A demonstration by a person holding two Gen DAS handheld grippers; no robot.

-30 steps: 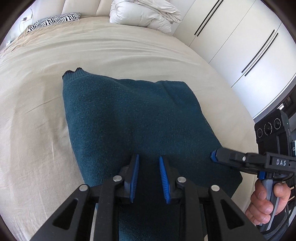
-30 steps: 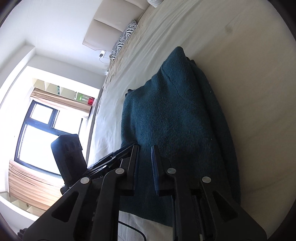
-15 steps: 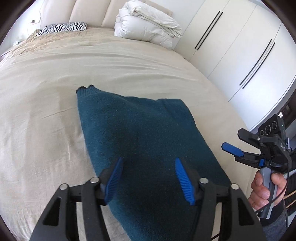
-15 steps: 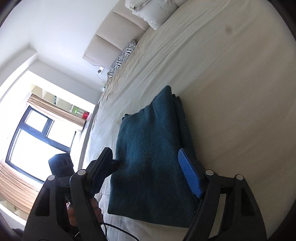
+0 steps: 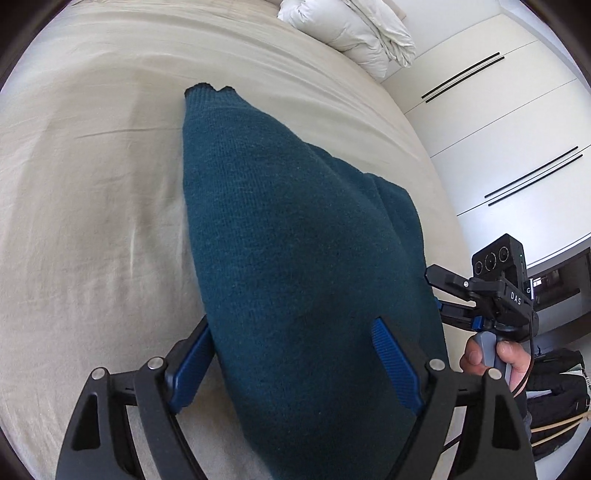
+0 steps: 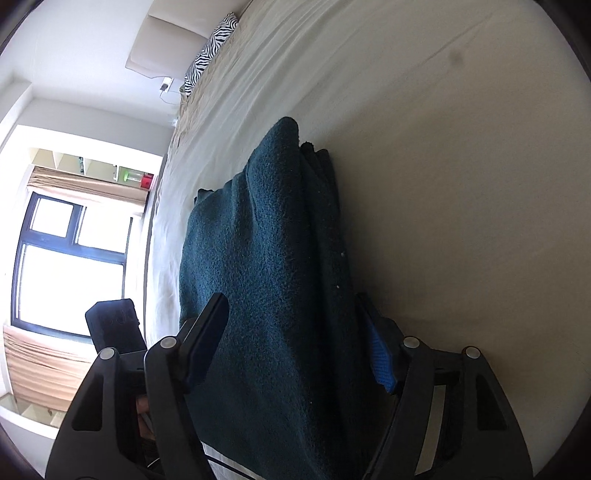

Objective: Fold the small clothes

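Observation:
A folded dark teal knit sweater (image 5: 295, 236) lies on the beige bed sheet (image 5: 92, 221). My left gripper (image 5: 295, 354) is open, one finger on each side of the sweater's near left part, low against the cloth. My right gripper (image 6: 291, 339) is open too and straddles the sweater's (image 6: 273, 258) right folded edge, where several stacked layers show. The right gripper also shows in the left wrist view (image 5: 461, 295), held by a hand at the sweater's right side.
A white folded duvet (image 5: 354, 33) lies at the head of the bed. A zebra-print pillow (image 6: 210, 48) sits by the headboard. White wardrobe doors (image 5: 498, 129) stand to the right. A window (image 6: 70, 266) and a dark chair (image 6: 114, 325) are past the bed's left side.
Both grippers opened from shut, letting go of the sweater, drew back a little, then came forward and down again so that their open fingers straddle it.

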